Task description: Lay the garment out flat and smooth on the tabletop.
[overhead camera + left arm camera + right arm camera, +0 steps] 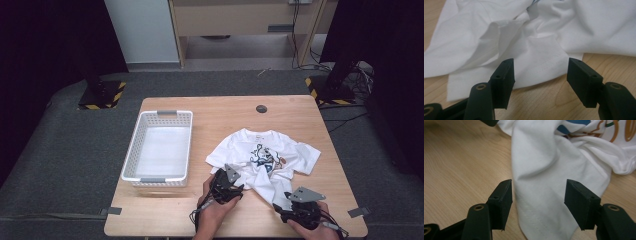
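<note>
A crumpled white T-shirt (265, 160) with a blue and orange print lies on the wooden table, right of centre. My left gripper (231, 184) sits at the shirt's near left edge. In the left gripper view it (540, 72) is open, its jaws either side of a hemmed fold of white cloth (541, 60). My right gripper (286, 202) rests at the shirt's near corner. In the right gripper view it (538, 194) is open too, with the hemmed corner of the T-shirt (544, 202) lying between the jaws.
An empty white plastic basket (134, 150) stands on the left half of the table (165, 210). A small dark round cap (261, 108) sits near the far edge. Bare wood lies in front of the basket and behind the shirt.
</note>
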